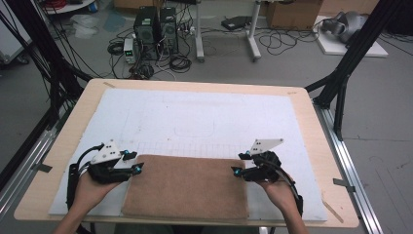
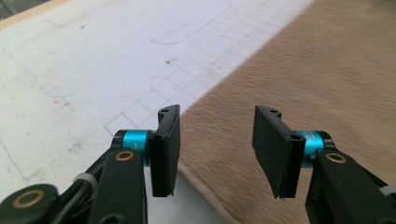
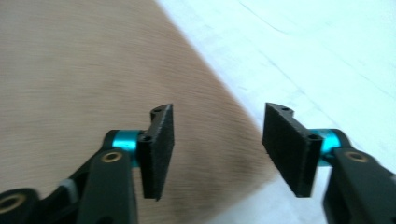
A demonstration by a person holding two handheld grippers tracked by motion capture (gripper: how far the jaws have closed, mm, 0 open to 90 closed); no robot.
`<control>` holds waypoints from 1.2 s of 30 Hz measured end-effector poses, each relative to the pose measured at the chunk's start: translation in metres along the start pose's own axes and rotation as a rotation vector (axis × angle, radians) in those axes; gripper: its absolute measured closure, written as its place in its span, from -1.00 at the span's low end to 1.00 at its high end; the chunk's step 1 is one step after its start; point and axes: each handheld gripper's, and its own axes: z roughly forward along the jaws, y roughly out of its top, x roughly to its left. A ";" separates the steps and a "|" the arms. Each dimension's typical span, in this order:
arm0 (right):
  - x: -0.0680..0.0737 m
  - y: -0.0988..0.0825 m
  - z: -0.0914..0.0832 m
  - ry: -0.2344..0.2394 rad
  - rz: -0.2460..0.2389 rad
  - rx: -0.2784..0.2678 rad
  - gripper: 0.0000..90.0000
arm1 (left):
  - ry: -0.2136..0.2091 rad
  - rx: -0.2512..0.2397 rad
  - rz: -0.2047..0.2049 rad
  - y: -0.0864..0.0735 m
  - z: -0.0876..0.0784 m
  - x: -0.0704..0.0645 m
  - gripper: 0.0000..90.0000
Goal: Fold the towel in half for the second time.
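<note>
A brown towel (image 1: 187, 187) lies flat on the white mat (image 1: 195, 117) at the near side of the table. My left gripper (image 1: 135, 164) hovers at the towel's left far corner, jaws apart with nothing between them; in the left gripper view (image 2: 215, 149) the towel (image 2: 303, 79) edge runs under the gap. My right gripper (image 1: 239, 165) sits at the towel's right far corner, also open and empty; in the right gripper view (image 3: 217, 149) the towel (image 3: 84, 70) edge passes below its jaws. A hand holds each gripper from the near edge.
The mat carries faint pencil outlines and a grid (image 1: 195, 146). Wooden table rim (image 1: 63, 141) surrounds it. Black frame legs (image 1: 341, 83) stand at both far sides. Computers (image 1: 156, 29) and cables lie on the floor beyond.
</note>
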 end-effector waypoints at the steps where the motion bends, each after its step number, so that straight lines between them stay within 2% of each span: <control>1: -0.004 -0.001 0.003 0.001 0.017 0.005 -0.11 | -0.003 0.005 -0.007 0.000 0.004 0.004 0.14; 3: -0.014 -0.005 0.010 0.007 0.048 0.019 -0.16 | 0.002 0.020 -0.029 0.000 0.013 0.010 0.09; 6: -0.019 -0.007 0.019 0.011 0.067 0.036 -0.25 | 0.004 0.073 -0.034 -0.004 0.025 0.017 0.05; 8: -0.017 -0.008 0.024 0.006 0.052 0.050 -0.26 | -0.013 0.112 -0.039 -0.006 0.032 0.019 0.01; 11: -0.016 -0.009 0.027 -0.001 0.049 0.054 -0.22 | -0.017 0.136 -0.031 -0.007 0.037 0.019 0.02; 13: -0.016 -0.011 0.030 0.026 0.067 0.069 -0.11 | -0.022 0.150 -0.024 -0.008 0.039 0.017 0.09; 15: -0.017 -0.014 0.032 0.059 0.086 0.061 0.09 | -0.036 0.153 -0.040 -0.009 0.039 0.019 0.13; 16: -0.017 -0.014 0.032 0.073 0.087 0.055 0.15 | -0.050 0.154 -0.061 -0.010 0.040 0.020 0.15; 18: -0.016 -0.015 0.031 0.087 0.087 0.055 0.29 | -0.064 0.154 -0.075 -0.010 0.040 0.022 0.24; 19: -0.015 -0.014 0.031 0.092 0.083 0.057 0.35 | -0.070 0.154 -0.075 -0.010 0.040 0.022 0.31; 21: -0.014 -0.012 0.031 0.103 0.066 0.066 0.53 | -0.062 0.155 -0.047 -0.009 0.039 0.019 0.48; 24: -0.015 -0.010 0.030 0.115 0.049 0.069 0.70 | -0.038 0.152 -0.005 -0.007 0.037 0.014 0.70; 27: -0.018 -0.007 0.027 0.111 0.053 0.064 0.74 | -0.022 0.131 -0.018 -0.005 0.035 0.014 0.76; 28: -0.018 -0.005 0.026 0.102 0.046 0.064 0.74 | -0.010 0.118 -0.016 -0.004 0.034 0.014 0.77; 30: -0.018 0.000 0.025 0.080 0.031 0.059 0.75 | 0.016 0.073 -0.044 0.000 0.031 0.018 0.78; 34: -0.028 0.017 0.022 0.037 0.028 0.023 0.74 | 0.106 0.003 -0.069 0.013 0.031 0.026 0.78; 36: -0.037 0.029 0.022 0.007 0.020 0.015 0.74 | 0.134 -0.013 -0.087 0.020 0.034 0.032 0.78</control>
